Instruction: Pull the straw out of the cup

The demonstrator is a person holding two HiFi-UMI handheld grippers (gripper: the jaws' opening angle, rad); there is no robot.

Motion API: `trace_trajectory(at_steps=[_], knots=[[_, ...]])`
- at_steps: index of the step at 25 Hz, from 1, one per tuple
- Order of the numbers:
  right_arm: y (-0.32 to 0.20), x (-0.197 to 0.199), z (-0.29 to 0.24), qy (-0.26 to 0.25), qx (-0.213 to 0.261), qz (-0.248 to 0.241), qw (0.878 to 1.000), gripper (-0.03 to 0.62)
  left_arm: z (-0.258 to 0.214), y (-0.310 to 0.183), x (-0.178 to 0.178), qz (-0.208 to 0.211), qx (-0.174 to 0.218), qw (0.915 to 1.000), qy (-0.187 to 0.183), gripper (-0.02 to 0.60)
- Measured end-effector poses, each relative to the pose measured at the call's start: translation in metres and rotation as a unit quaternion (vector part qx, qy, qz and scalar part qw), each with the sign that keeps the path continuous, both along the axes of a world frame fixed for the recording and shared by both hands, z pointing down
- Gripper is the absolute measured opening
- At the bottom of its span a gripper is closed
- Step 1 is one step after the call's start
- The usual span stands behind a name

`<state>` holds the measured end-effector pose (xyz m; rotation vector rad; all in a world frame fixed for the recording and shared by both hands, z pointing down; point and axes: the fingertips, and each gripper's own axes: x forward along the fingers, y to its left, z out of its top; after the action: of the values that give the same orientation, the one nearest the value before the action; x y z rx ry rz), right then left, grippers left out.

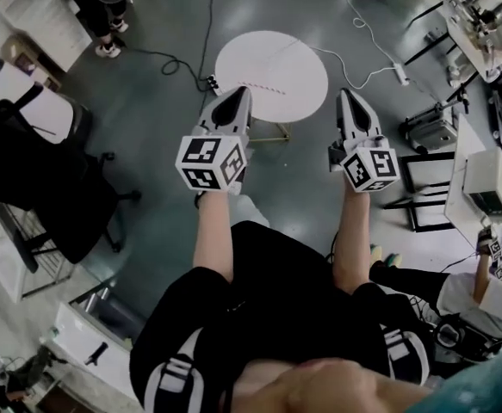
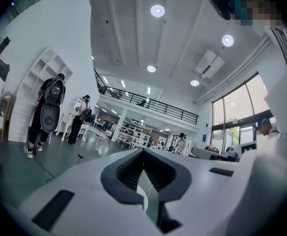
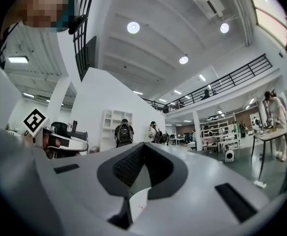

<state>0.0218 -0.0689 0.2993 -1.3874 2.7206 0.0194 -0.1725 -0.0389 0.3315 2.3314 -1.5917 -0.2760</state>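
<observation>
The left claw [image 1: 244, 91] and right claw [image 1: 351, 95] are held side by side at the centre of the head view, both pointing toward the top of the frame. Each has its jaws together with nothing between them, and each claw's own view shows the tips meeting: left [image 2: 143, 150], right [image 3: 142, 144]. Beyond the tips, in the upper middle, stands a round white counter [image 1: 306, 63]. A thin red-and-white striped straw [image 1: 268, 88] lies flat across its near part, between the two claws and touching neither. A black chair [image 1: 61, 188] stands at the left. A cable [image 1: 367, 33] trails over the grey floor [image 1: 164, 101] at the upper right.
</observation>
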Motion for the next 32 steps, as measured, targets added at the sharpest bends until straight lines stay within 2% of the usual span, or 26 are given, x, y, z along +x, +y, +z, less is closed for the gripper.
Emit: trace_trajectory(at_steps=[4,7,11,15,18,21,24,26,29,32], knots=[[-0.083,-0.053,-0.012,-0.028,0.002,0.007,1.0,0.015,-0.005,-0.083,-0.048,0.011,-0.007,0.9997,-0.019,0.008],[-0.136,-0.086,-0.015,-0.028,-0.004,0.012,1.0,0.016,-0.012,-0.139,-0.079,0.014,-0.017,0.999,-0.04,0.008],[-0.194,-0.096,0.003,-0.045,-0.015,0.045,0.998,0.015,-0.004,-0.204,-0.094,0.04,-0.019,0.9965,-0.071,0.008],[-0.23,-0.107,0.034,-0.042,-0.037,0.068,0.996,0.016,0.018,-0.253,-0.103,0.074,-0.028,0.9942,-0.073,0.009],[-0.258,-0.089,0.058,-0.009,-0.077,0.058,0.995,0.017,0.031,-0.293,-0.081,0.084,-0.042,0.9934,-0.067,0.009],[-0.271,-0.051,0.072,0.009,-0.089,0.084,0.992,0.017,0.05,-0.318,-0.048,0.102,-0.063,0.9907,-0.064,0.009],[-0.279,-0.022,0.085,-0.014,-0.118,0.102,0.988,0.017,0.064,-0.331,-0.028,0.111,-0.077,0.9885,-0.068,0.009],[-0.282,-0.023,0.093,-0.03,-0.133,0.093,0.986,0.017,0.069,-0.336,-0.023,0.11,-0.083,0.9881,-0.067,0.008],[-0.3,-0.033,0.106,-0.021,-0.144,0.069,0.987,0.017,0.074,-0.349,-0.013,0.107,-0.097,0.9865,-0.076,0.008],[-0.324,-0.031,0.122,-0.055,-0.176,0.057,0.981,0.017,0.08,-0.366,0.0,0.106,-0.111,0.9836,-0.095,0.008]])
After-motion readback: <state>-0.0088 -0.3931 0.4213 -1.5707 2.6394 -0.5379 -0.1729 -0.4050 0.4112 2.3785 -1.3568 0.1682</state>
